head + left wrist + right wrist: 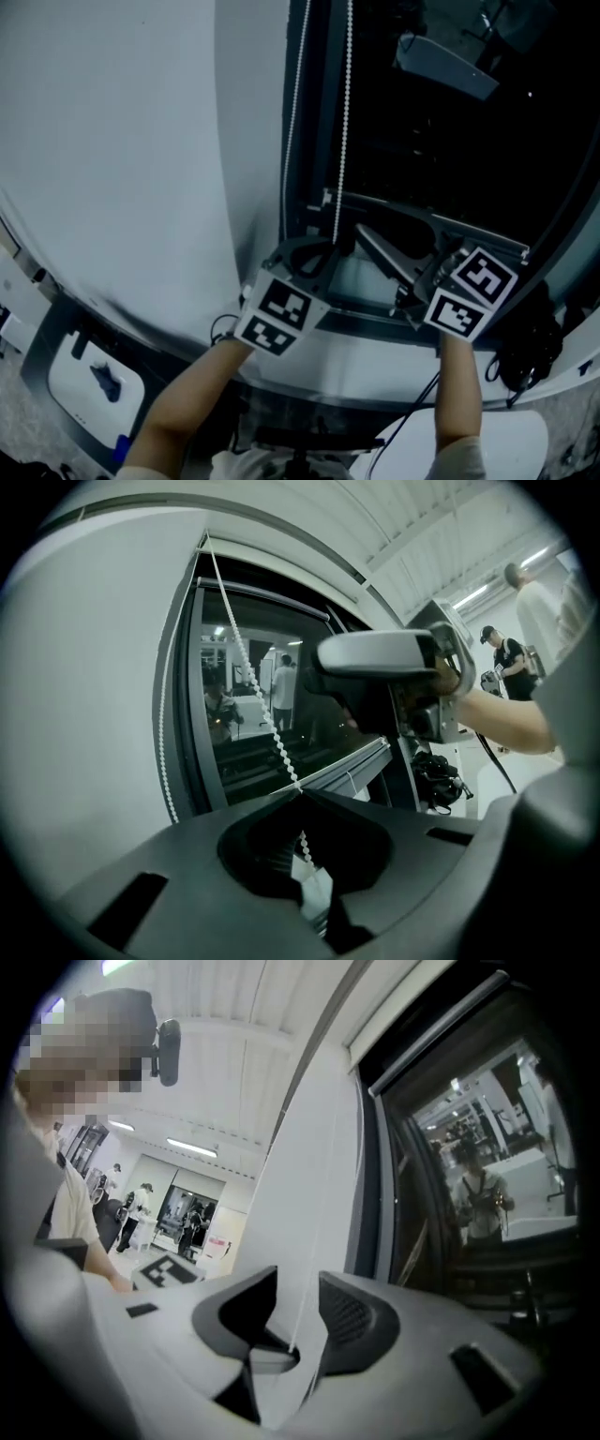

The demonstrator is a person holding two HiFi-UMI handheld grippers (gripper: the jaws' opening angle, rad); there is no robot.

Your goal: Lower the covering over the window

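- L side: left gripper (314, 258) has its jaws clenched on the bead chain (253, 682). In the left gripper view the strand runs taut from the top left corner of the window (272, 733) straight into the pinch.
- 2nd strand of the loop hangs along the window's left edge, just beside the wall (84, 714), and isn't gripped.
- R side: right gripper (298, 1316) has its jaws released and wide apart. A thin white line runs thru the gap, prob. a chain strand (beads too blurred to tell). The pads aren't pressing on it, so nothing is held there.
- Head view: both grippers sit close together near the window's lower left corner, right one just right of the left. The chain's 2 strands drop down the left edge toward them.
- The covering: can't spot it in any view. The pane is bare & dark w/ reflections wherever it shows, and no hem or fabric edge crosses it. Prob. rolled up at the top, but that's a guess.
- Progress: looks early. A grip on the chain is done; the lowering itself is nearly all left to do.
- Left to do, as I read it: haul the gripped strand down, close the right jaws on the strand higher up, let go w/ the left, and repeat till the covering comes down over the window.
- Risk: the wrong strand would raise it, not lower it. Can't tell from here which is which.
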